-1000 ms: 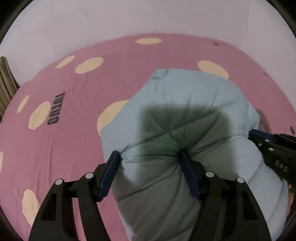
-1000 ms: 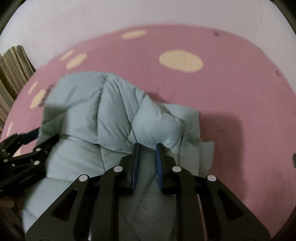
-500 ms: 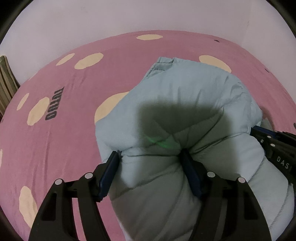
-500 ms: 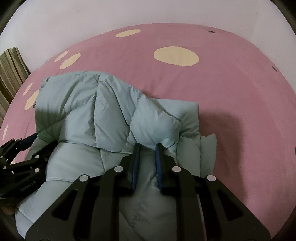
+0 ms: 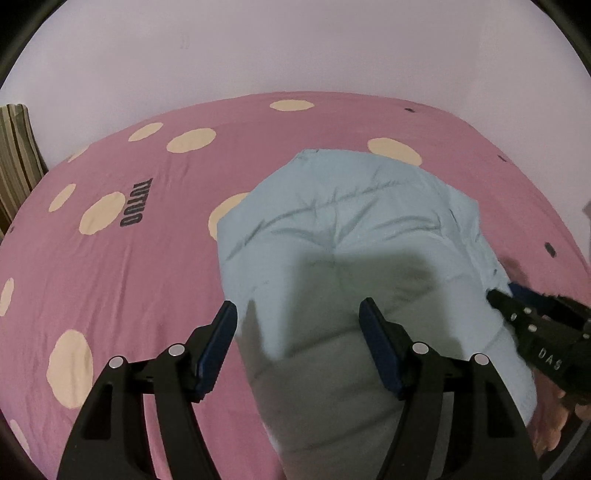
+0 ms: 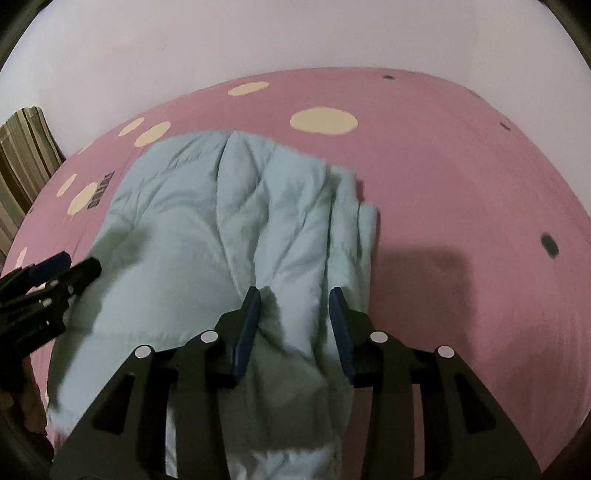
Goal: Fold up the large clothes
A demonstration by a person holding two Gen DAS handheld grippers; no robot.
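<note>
Now the right gripper (image 6: 293, 306), its jaws just opened, stands parted above the pale blue quilted jacket (image 6: 221, 229) without pressing it. Toward the jacket's left edge the left gripper (image 5: 297, 321) hangs wide open, also clear of the fabric. Under the folded jacket spreads a pink spotted bedsheet (image 5: 122, 280).

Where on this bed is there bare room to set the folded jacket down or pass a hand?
Free: the pink sheet left of the blue quilted jacket, around the printed lettering, and the stretch right of it toward the wall. Crowded: the near middle, where the left tongs and right tongs straddle the jacket.
</note>
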